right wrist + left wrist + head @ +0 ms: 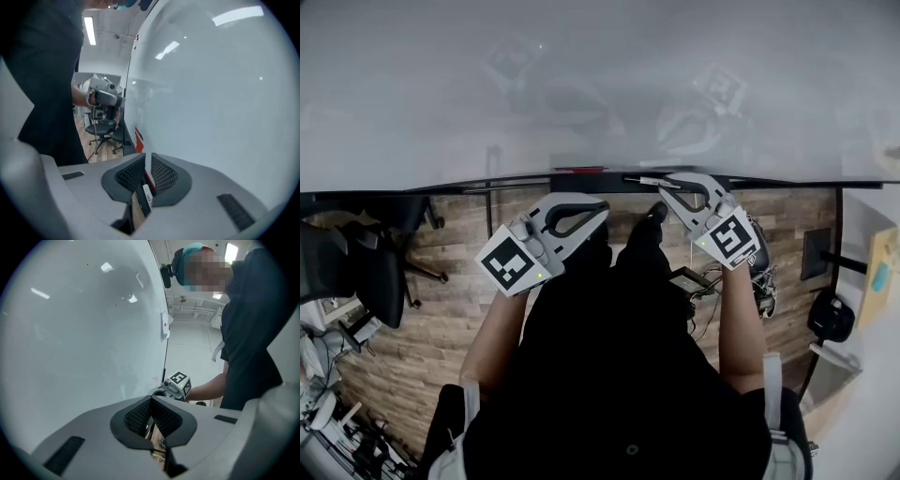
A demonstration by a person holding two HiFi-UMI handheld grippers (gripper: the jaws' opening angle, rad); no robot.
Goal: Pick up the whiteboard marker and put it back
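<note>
Standing close against the whiteboard [581, 84], the person holds both claws low, at the dark ledge [516, 184] along its bottom edge. The right claw [146, 160] is clenched on the marker [144, 197]. Its ribbed pads sit nearly together, and the dark barrel with its white label runs back from the gap between them toward the camera. The hold looks narrow and firm, which suits a thin, light barrel that could otherwise swivel. The ledge lies just ahead of this claw's tips, so the marker seems to be carried low and in line with it, ready to be laid down lengthwise. In the head view the marker sits along the ledge line at the claw's tip, and I cannot tell whether it rests there or hangs just off it. A red strip [139, 137] lies on the ledge further ahead of the right claw. The left claw [151, 401] is clenched on nothing, its pads meeting. It is parked beside the right one, probably out of the way, since one claw is enough for a marker.
</note>
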